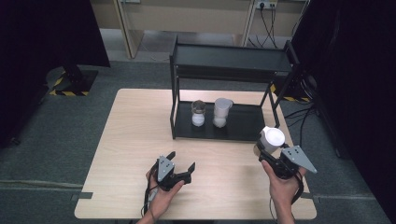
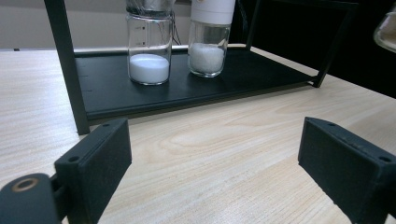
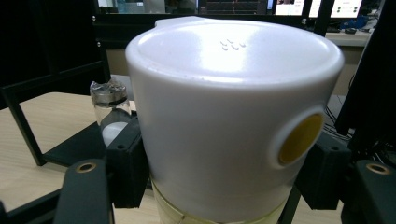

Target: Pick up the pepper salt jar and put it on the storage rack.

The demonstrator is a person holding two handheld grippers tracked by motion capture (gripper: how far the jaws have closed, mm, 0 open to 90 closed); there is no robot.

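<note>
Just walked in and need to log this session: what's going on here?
A person at a wooden table works with a tool in each hand. The right tool is shut on a white-capped jar, held off the table beside the right end of a black rack. Two more jars, one clear-topped and one white-capped, stand side by side on the rack's lower shelf, each with white powder in the bottom. The left tool rests open and empty near the front of the table.

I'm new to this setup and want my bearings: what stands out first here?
The right gripper grips a white-capped jar by the rack's right end. Two jars of white powder stand on its lower shelf. The left gripper waits open over the table.
</note>
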